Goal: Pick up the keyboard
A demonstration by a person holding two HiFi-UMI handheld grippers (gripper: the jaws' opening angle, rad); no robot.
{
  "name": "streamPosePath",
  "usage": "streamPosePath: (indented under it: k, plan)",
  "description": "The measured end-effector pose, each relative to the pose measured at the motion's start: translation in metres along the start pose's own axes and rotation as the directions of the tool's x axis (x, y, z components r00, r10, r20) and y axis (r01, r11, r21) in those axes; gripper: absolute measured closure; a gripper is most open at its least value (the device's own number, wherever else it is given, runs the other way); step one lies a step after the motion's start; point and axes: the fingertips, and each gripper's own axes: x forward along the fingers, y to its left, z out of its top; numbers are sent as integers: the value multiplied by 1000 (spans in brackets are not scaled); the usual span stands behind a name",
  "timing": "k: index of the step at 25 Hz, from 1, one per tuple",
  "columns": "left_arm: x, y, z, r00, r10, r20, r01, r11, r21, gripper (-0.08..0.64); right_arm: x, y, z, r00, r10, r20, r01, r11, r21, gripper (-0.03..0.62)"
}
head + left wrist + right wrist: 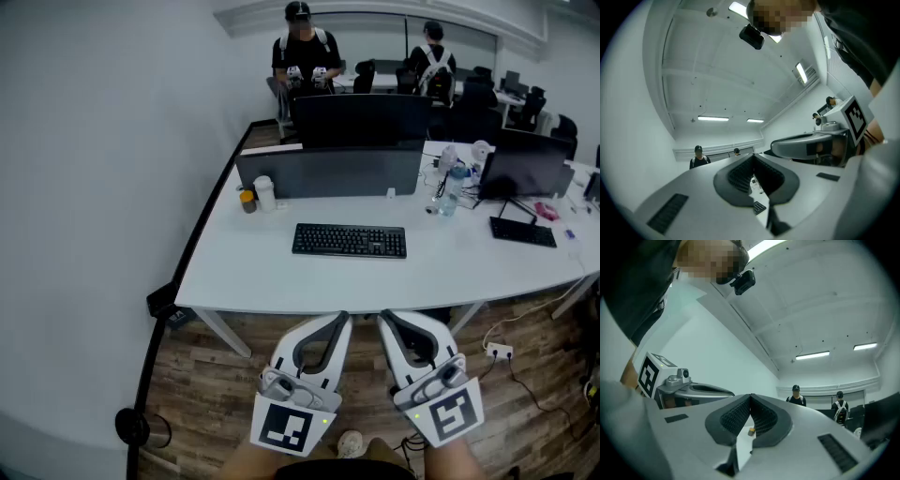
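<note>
the long white desk runs left to right. its near edge is open, which leaves room to come straight in from the near side. a dark divider panel with a monitor behind it closes off the far side, so a lift should go up or toward the near edge, not away.

the black keyboard lies flat near the middle of the desk, well apart from the panel, with bare top all round it. it looks light, stiff, long and thin. its low profile gives little to bite, and the keys would give under a pad. the likely best hold is one short end in each gripper, by the frame, keeping it level. no view shows whether a cable trails from it.

the left gripper and right gripper sit side by side, short of the near edge. each has its jaws pressed together on nothing, so both must spread first.

a white bottle and small jar stand far left and a clear bottle far right, all well apart from the keyboard.
</note>
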Motion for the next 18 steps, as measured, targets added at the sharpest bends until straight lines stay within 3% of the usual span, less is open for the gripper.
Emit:
streamPosePath:
  k: [13,18]
  plan:
    - [16,1,-1,1000,16,1,-16,1000,-8,552,-2,-13,-8,1000,4,-2,-4,1000,23,558]
    - [23,6,0,1000,30,2,-30,999,28,552,-6,-27,-12,1000,-14,8,13,998,62,558]
